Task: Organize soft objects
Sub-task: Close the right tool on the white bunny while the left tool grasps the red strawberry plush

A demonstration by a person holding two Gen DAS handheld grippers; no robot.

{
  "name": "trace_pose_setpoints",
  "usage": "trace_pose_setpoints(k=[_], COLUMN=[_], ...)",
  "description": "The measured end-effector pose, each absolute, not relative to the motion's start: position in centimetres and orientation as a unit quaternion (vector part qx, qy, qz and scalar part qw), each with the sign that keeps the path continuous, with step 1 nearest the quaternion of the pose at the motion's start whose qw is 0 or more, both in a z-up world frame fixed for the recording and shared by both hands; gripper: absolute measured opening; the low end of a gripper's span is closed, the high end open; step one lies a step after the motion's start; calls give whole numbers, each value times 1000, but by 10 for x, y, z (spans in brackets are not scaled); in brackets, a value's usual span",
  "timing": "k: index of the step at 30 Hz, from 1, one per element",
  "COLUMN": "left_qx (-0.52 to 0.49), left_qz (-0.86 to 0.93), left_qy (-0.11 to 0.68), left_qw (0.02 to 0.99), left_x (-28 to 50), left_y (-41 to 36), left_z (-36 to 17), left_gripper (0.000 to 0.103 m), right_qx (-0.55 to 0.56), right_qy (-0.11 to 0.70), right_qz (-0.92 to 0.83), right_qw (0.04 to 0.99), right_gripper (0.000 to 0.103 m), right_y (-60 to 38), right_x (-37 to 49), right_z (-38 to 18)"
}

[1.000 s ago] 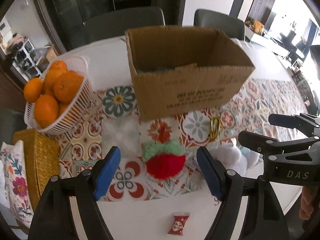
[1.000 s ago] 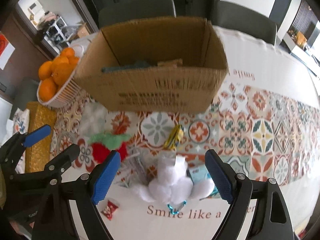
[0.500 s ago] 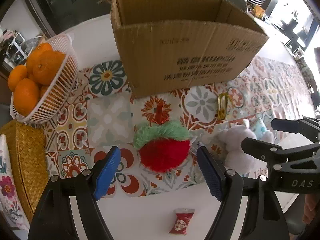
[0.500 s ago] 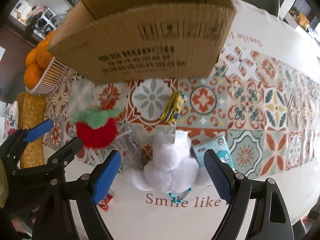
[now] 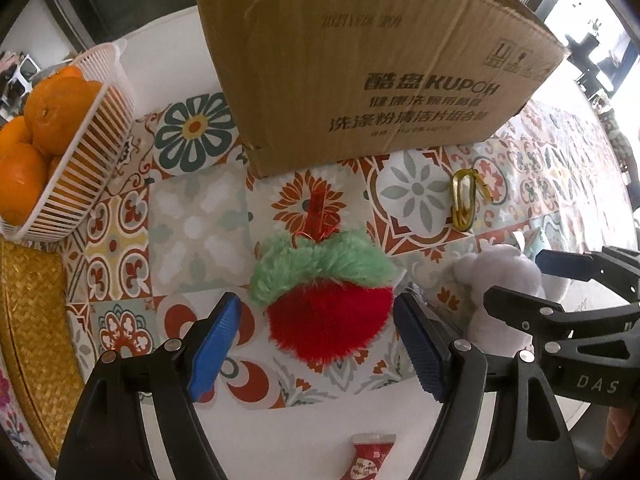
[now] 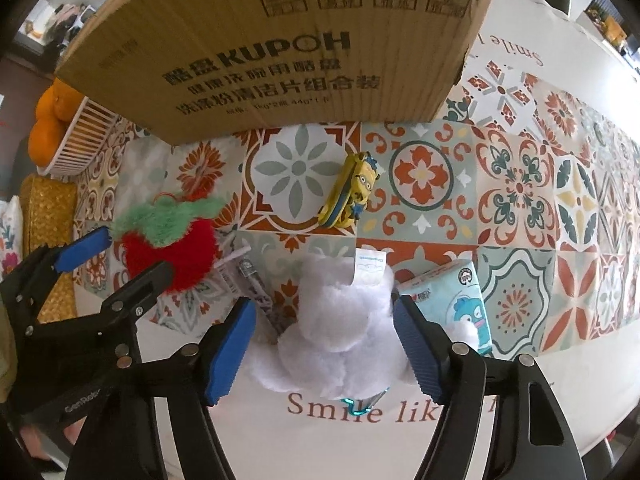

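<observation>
A red plush strawberry with a green fuzzy top point(image 5: 326, 304) lies on the patterned table runner. My left gripper point(image 5: 318, 344) is open, its blue pads on either side of the strawberry, apart from it. A white fluffy plush point(image 6: 336, 320) lies to its right. My right gripper point(image 6: 324, 344) is open and straddles the white plush. The strawberry point(image 6: 172, 240) and the left gripper also show in the right wrist view. A cardboard box point(image 5: 360, 60) stands just behind both toys.
A white basket of oranges point(image 5: 60, 136) stands at the left, a woven yellow mat point(image 5: 32, 320) below it. A yellow minion clip point(image 6: 352, 192), a light blue tissue pack point(image 6: 452, 304), a small clear packet point(image 6: 248, 280) and a red candy wrapper point(image 5: 370, 456) lie nearby.
Both grippers have moved down and forward toward the table. The strawberry now sits between the left pads and the white plush between the right pads. Both stay open.
</observation>
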State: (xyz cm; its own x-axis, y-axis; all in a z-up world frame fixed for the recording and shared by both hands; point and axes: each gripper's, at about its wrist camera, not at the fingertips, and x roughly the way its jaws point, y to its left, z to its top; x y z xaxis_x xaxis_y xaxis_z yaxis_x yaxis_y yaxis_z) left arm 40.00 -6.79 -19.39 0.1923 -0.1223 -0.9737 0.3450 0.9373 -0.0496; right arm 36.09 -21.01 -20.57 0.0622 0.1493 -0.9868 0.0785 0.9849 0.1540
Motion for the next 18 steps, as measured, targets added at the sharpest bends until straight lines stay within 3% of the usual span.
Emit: trace_pose_setpoints(k=[10, 16, 18], left_qx=[74, 54, 51], left_qz=[-144, -143, -141], left_qy=[644, 654, 657], left_qw=[748, 741, 738], left_x=[416, 425, 427], left_y=[-68, -67, -69], left_z=[-223, -236, -241], left_gripper=[70, 58, 49], right_qx=[69, 57, 58], right_qy=[699, 701, 703], right_qz=[16, 8, 6], right_qw=[711, 711, 709], right_gripper=[66, 62, 59], right_y=[-196, -189, -190], right_x=[373, 380, 381], right_z=[-225, -231, -235])
